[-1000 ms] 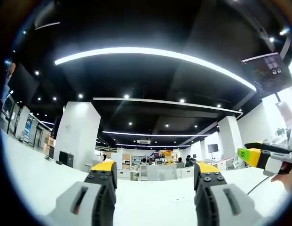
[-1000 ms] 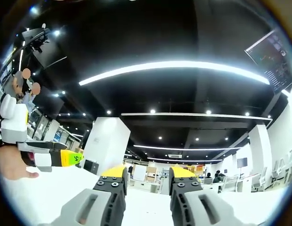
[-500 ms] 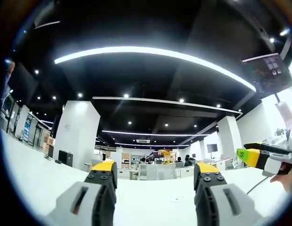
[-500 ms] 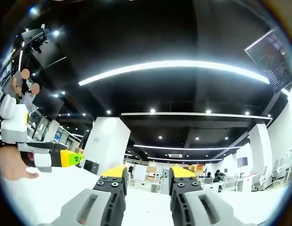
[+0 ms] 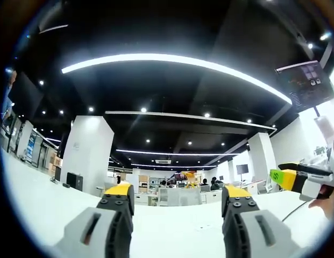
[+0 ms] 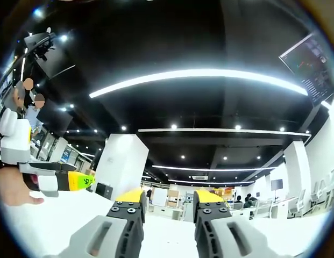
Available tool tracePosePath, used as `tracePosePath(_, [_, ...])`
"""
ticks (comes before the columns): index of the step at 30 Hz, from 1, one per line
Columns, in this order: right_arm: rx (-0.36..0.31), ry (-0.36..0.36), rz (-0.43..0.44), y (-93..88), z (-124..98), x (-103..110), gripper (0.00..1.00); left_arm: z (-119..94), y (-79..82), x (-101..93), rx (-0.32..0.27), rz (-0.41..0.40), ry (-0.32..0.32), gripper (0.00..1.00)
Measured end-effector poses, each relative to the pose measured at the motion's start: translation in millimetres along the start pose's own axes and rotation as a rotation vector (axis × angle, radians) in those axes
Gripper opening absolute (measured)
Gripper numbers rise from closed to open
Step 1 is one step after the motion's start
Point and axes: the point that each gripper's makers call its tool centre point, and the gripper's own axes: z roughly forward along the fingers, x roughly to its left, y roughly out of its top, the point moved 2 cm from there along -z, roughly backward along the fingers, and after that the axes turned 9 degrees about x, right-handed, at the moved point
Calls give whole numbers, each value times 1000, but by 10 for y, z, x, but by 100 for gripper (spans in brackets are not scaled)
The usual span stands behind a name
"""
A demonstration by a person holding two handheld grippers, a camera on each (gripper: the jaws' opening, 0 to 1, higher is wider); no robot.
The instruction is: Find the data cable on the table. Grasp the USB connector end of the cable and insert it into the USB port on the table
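Observation:
My left gripper [image 5: 177, 196] is open, its grey, yellow-tipped jaws set wide apart over the white table [image 5: 172, 239] with nothing between them. My right gripper [image 6: 169, 200] is open too, with a narrower, empty gap. In the left gripper view the right gripper [image 5: 302, 180] comes in from the right edge, and a thin dark cable [image 5: 293, 212] runs on the table below it. In the right gripper view the left gripper [image 6: 55, 180] reaches in from the left, held by a hand [image 6: 13, 189]. Both views look level across the table into the hall.
Beyond the table stand a large white pillar [image 5: 87, 153] and distant desks with seated people [image 5: 210, 185]. The dark ceiling carries a long curved light strip [image 5: 172, 60], and a screen [image 5: 307, 83] hangs high on the right.

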Motion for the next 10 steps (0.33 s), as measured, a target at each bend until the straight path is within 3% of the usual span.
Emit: tracePosePath(10, [5, -2, 8, -15, -3, -9, 37, -11, 5, -13, 0, 1, -3, 66])
